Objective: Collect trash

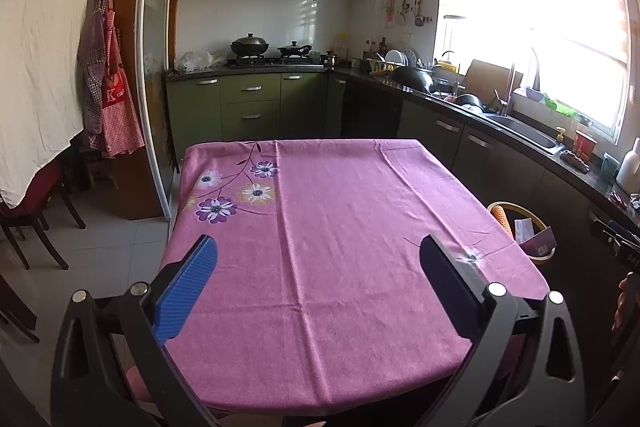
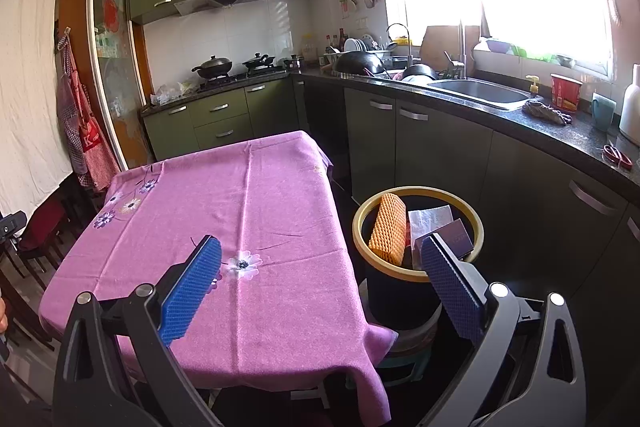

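Left claw: I see my left claw point(image 1: 318, 267) spread wide over the near half of the surface, nothing between its blue pads point(image 1: 188, 291).
Right claw: my right claw point(image 2: 320, 269) is spread wide as well and grips nothing; one finger hangs over the cloth, the other over the near rim of the bin.
Surface: a table under a pink tablecloth point(image 1: 340, 227) with a flower print; I see no loose item on the cloth in either view.
Bin: a dark round trash bin point(image 2: 400, 291) with a yellow rim stands on the floor just beside the right edge of the surface, between it and the kitchen cabinets; it appears to sit on a stool-like stand, though I cannot tell exactly what.
Trash: inside the bin I see an orange foam net sleeve point(image 2: 387, 229) leaning on the left rim, a crumpled silvery wrapper point(image 2: 430, 221) next to it, and a purple box point(image 2: 456, 239) tilted at the right, partly hidden by my right finger.
Left view of bin: the same bin point(image 1: 542, 259) shows at the right edge of the cloth, well apart from my left claw.
Sink: a steel sink point(image 2: 480, 93) is set in the dark worktop behind the bin.
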{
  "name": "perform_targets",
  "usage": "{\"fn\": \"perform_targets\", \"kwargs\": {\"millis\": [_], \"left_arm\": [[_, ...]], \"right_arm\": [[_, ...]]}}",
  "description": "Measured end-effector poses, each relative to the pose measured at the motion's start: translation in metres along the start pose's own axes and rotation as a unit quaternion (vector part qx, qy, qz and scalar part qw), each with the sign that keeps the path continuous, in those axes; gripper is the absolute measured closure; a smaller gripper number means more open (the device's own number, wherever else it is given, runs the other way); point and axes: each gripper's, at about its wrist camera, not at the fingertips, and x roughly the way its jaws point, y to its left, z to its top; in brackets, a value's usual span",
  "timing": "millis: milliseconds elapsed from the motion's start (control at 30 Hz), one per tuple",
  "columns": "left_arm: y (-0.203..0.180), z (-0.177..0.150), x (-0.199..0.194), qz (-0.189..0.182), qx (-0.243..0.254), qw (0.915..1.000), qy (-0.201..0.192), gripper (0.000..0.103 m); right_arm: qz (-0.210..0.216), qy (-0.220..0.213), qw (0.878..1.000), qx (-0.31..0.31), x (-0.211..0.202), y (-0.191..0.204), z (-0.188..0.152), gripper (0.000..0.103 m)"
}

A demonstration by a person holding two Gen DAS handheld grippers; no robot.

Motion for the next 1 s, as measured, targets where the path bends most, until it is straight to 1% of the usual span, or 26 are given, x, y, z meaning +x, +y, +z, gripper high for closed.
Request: {"fn": "perform_targets", "kwargs": {"millis": [1000], "left_arm": [[-0.0058,-0.0020,0.0020,-0.005,0.004,1.0000,0.005,0.007]], "right_arm": [[0.000,0.000,1.000,0.004,0.0021,0.0014,-0.0015,0.005]]}}
